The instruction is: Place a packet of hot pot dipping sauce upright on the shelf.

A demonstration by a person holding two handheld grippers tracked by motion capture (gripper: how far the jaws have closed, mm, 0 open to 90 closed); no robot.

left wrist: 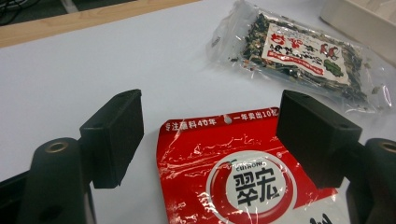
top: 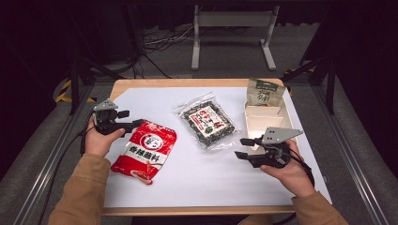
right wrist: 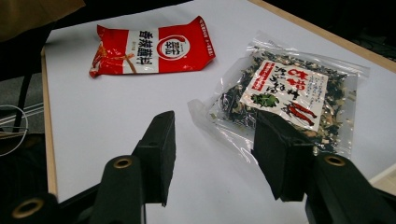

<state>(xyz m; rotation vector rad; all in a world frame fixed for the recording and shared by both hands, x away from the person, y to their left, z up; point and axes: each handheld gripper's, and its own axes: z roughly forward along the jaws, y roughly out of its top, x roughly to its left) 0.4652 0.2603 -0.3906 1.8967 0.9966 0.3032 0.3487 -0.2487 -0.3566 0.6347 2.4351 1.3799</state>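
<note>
- Left gripper (top: 133, 119), left of frame: jaws apart, straddling the red packet's (top: 144, 151) top edge.
- Right gripper (top: 243, 148), lower right: jaws apart, just beside the clear packet (top: 208, 122).

One red packet (top: 144, 151), one clear bag (top: 208, 120) of dark dried bits, one green pouch (top: 264, 93), one pale box (top: 264, 121) with perhaps three compartments, two grippers (top: 134, 123) (top: 240, 148).

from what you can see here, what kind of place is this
Probably a lab or studio set up for recording handling demos, not a kitchen: a white-covered table on a metal frame, dark surroundings, loose cables on the floor, and a person's hand-held left gripper and right gripper.
</note>
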